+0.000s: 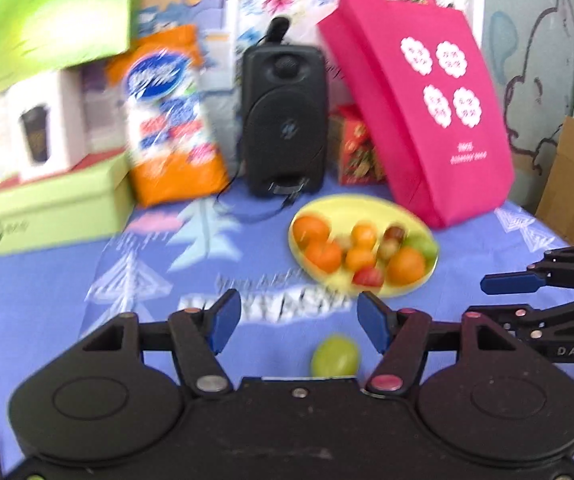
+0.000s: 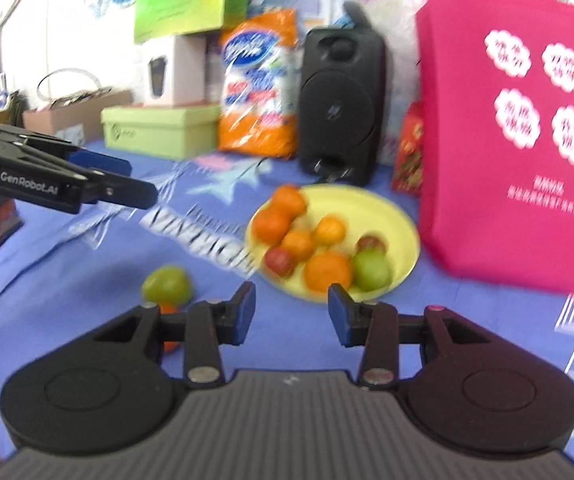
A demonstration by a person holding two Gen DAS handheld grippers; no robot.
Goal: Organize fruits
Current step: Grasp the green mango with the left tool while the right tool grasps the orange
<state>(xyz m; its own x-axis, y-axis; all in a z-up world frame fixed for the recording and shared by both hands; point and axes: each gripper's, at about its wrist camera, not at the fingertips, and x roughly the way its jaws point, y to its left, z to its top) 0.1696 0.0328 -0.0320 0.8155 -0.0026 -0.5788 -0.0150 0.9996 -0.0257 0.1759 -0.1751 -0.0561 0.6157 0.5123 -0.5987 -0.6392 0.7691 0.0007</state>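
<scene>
Both the left gripper [image 1: 299,322] and right gripper [image 2: 291,314] released, nothing between fingers. 1 green fruit [image 1: 334,357] loose on the tablecloth [image 1: 47,320], near the yellow plate [image 1: 367,204]. Could roll off if nudged by a careless approach.

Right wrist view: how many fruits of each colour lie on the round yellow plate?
Orange fruits: 5
Red or reddish fruits: 2
Green fruit: 1
Total on the yellow plate: 8, as far as the blur lets me tell.
</scene>
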